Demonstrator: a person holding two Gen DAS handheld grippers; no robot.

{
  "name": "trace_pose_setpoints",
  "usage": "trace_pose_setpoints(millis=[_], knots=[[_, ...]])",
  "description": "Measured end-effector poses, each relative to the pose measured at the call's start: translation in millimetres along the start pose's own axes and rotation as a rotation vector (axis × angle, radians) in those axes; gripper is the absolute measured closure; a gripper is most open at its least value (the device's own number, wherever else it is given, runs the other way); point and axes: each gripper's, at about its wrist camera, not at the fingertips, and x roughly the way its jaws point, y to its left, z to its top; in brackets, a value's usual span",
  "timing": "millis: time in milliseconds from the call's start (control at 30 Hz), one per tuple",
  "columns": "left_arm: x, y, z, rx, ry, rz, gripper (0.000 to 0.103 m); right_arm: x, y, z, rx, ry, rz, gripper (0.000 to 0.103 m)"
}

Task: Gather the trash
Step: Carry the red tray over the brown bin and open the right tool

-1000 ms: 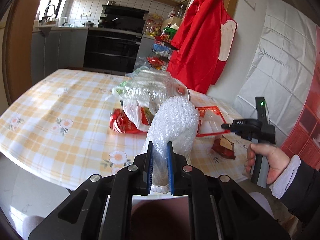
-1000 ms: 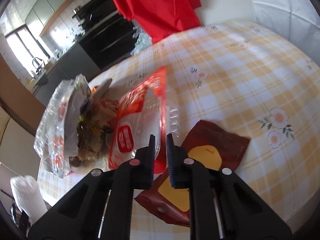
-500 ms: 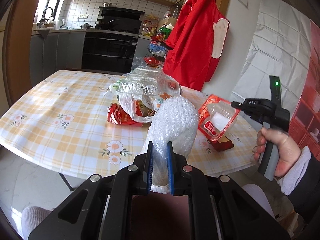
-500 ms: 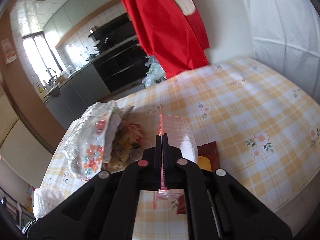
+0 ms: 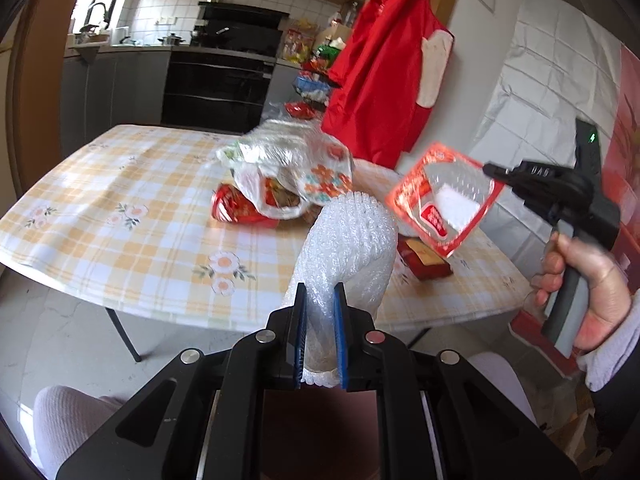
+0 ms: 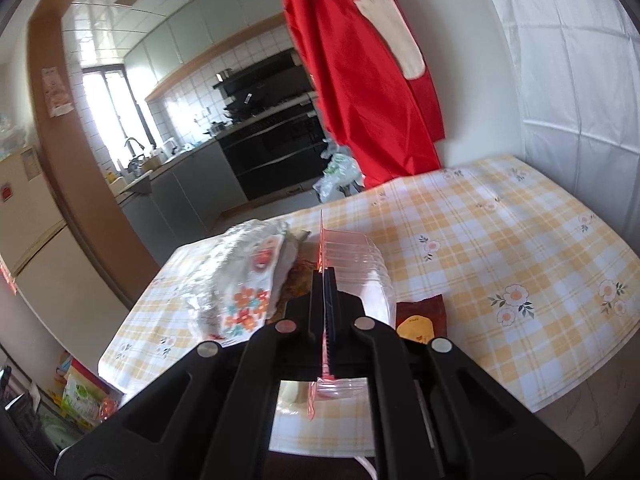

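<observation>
My left gripper [image 5: 320, 304] is shut on a white foam net sleeve [image 5: 348, 244], held off the near edge of the checked table [image 5: 120, 216]. My right gripper [image 6: 325, 276] is shut on the rim of a clear plastic tray with a red label [image 6: 360, 256]; in the left wrist view the tray [image 5: 444, 204] hangs in the air above the table's right end, with the right gripper [image 5: 492, 170] at its edge. A dark red wrapper [image 5: 426, 260] [image 6: 420, 316] lies on the table under it. A crumpled plastic bag of trash [image 5: 288, 168] [image 6: 240, 280] lies mid-table on a red packet [image 5: 236, 210].
A red apron [image 5: 384, 76] hangs on the wall behind the table. A white quilted sheet [image 5: 548, 80] covers the wall at right. Kitchen counters and an oven [image 5: 220, 80] stand at the back. Bags lie on the floor at the left [image 6: 80, 400].
My right gripper closed on the tray, lifted it off the table and drew it back. My left gripper pulled back and upward from the table with the foam sleeve.
</observation>
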Motion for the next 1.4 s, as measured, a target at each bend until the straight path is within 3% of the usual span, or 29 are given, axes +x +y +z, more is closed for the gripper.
trace_pose_setpoints(millis=[267, 333, 400, 600, 667, 900, 1400], knots=[[3, -19, -18, 0.049, 0.041, -0.075, 0.089, -45, 18, -20, -0.042, -0.018, 0.046, 0.098], [6, -26, -21, 0.075, 0.057, -0.102, 0.079, -52, 21, -23, -0.044, -0.02, 0.052, 0.098], [6, -28, -25, 0.082, 0.054, -0.109, 0.046, -61, 23, -25, -0.047, -0.024, 0.062, 0.098], [-21, -24, -24, 0.074, -0.062, -0.006, 0.011, -87, 35, -42, -0.076, -0.022, 0.087, 0.098], [-35, -17, -25, 0.064, -0.112, 0.064, 0.007, -90, 39, -51, -0.084, -0.013, 0.101, 0.098], [-42, 0, -34, 0.049, -0.108, 0.206, 0.006, -79, 47, -87, -0.104, 0.077, 0.11, 0.098], [-46, 19, -37, -0.033, -0.101, 0.245, 0.006, -50, 78, -124, -0.188, 0.23, 0.181, 0.098]])
